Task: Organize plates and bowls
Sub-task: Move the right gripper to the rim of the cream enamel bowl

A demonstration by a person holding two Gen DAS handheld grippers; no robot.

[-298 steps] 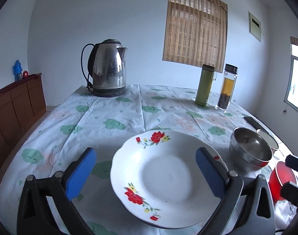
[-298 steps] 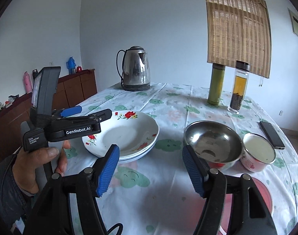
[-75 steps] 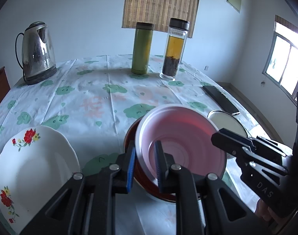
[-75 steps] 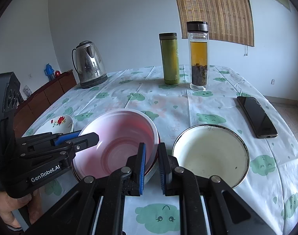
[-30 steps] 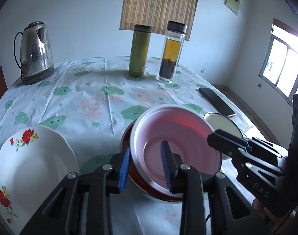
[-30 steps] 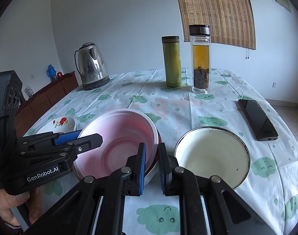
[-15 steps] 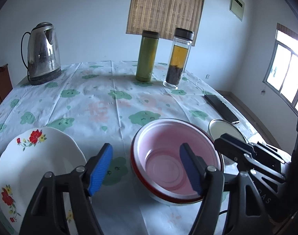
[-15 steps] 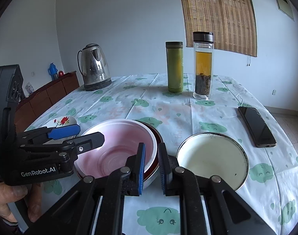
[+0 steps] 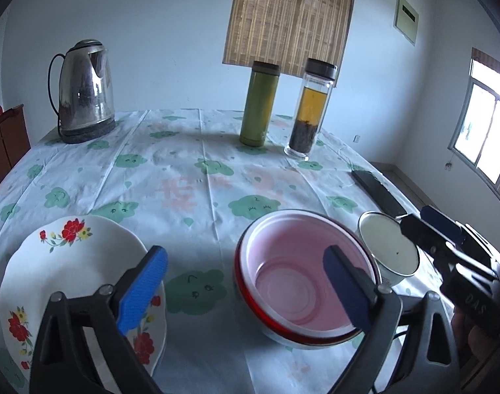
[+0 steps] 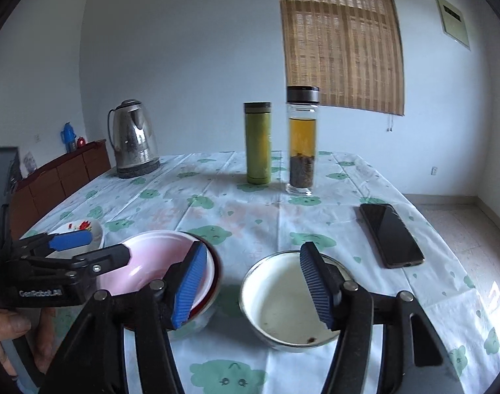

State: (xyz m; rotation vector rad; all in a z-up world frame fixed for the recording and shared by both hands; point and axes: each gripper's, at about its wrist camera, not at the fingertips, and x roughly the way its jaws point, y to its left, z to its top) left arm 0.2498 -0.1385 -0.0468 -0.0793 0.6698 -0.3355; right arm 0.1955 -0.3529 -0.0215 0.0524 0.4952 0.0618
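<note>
1. The left gripper is spread wide and holds nothing, with the flowered plate under its left finger
2. The pink bowl sits nested in a red-rimmed bowl by its right finger
3. The right gripper is also spread and empty, above the gap between the pink bowl and the white bowl
4. A phone lies further right on the table

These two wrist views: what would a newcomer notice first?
Probably the pink bowl nested in a red-rimmed bowl, near the table's front edge, between the flowered plate and the white enamel bowl. Both the left gripper and the right gripper are open, empty.
</note>
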